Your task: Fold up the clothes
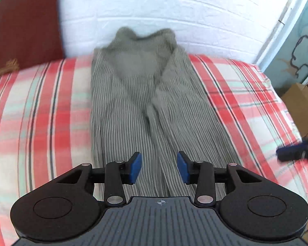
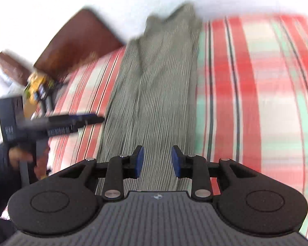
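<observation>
A bed (image 1: pixel 41 106) covered in a red, cream and mint plaid sheet fills both views, with a white brick-pattern wall (image 1: pixel 174 10) at its far edge and a dark reddish-brown headboard (image 1: pixel 24 20) at the far left. Down the middle of the bed lies a grey-green striped garment (image 1: pixel 137 102), folded lengthwise into a long narrow strip; its far end rides up against the wall and its near end reaches under both cameras. Cardboard boxes (image 1: pixel 301 102) stand off the right side of the bed. The left tool (image 1: pixel 159 167) hovers over the near end of the garment with its blue-padded fingers spread apart and nothing between them. The right tool (image 2: pixel 157 161) is likewise spread wide and empty above the cloth. Both views are blurred, the right wrist view heavily so.
</observation>
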Motion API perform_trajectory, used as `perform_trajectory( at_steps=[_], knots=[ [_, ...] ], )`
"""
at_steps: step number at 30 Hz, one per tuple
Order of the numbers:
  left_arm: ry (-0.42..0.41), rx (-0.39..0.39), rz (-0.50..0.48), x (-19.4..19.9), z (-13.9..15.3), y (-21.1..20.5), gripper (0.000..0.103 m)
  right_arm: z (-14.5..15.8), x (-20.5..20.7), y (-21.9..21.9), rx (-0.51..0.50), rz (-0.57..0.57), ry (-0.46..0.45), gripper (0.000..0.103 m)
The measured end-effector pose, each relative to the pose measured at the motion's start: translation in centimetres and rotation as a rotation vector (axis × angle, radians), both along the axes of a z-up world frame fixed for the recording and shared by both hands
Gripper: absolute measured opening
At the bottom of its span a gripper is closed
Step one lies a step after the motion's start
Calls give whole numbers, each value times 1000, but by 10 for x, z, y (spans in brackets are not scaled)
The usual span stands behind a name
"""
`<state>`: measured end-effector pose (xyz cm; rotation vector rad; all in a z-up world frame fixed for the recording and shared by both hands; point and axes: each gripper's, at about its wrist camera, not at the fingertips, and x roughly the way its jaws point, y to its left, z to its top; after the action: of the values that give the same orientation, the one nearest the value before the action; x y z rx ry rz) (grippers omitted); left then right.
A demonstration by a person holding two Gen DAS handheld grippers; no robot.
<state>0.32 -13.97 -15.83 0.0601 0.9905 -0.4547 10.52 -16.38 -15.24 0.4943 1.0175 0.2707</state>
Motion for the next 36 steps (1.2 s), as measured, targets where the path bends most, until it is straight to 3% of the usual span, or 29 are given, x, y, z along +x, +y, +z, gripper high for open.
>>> perform_trajectory(
  at_steps=[7, 15, 18, 23, 24, 25, 26, 27, 29, 30, 33, 36],
  knots=[
    [-35, 42, -92, 61, -26, -36, 56, 6, 89, -20, -68, -33, -86, 43],
    [0, 62, -66, 100, -49, -46, 59, -21, 200, -39, -104, -5, -117, 43],
    [35, 21, -47, 110, -53, -44, 60, -37, 236, -38, -119, 24, -98, 42],
    [63, 6, -31, 121, -64, -45, 61, -55, 264, -37, -132, 51, -89, 42],
    [70, 3, -39, 122, -66, -46, 60, -59, 268, -37, -134, 61, -79, 38],
    [77, 0, -48, 123, -68, -47, 31, -63, 271, -36, -128, 78, -62, 9],
    [83, -2, -55, 124, -69, -47, 13, -65, 274, -37, -117, 90, -53, 2],
    [85, -5, -59, 123, -68, -47, 2, -62, 274, -38, -84, 95, -74, 2],
    [63, 6, -58, 121, -65, -46, 3, -51, 269, -43, 0, 102, -157, 2],
    [51, 19, -51, 121, -66, -45, 3, -52, 271, -44, -16, 103, -153, 2],
    [52, 55, -30, 126, -75, -45, 4, -73, 281, -43, -117, 106, -77, 2],
    [59, 56, -22, 130, -83, -46, 15, -93, 283, -50, -118, 56, -33, 2]
  ],
)
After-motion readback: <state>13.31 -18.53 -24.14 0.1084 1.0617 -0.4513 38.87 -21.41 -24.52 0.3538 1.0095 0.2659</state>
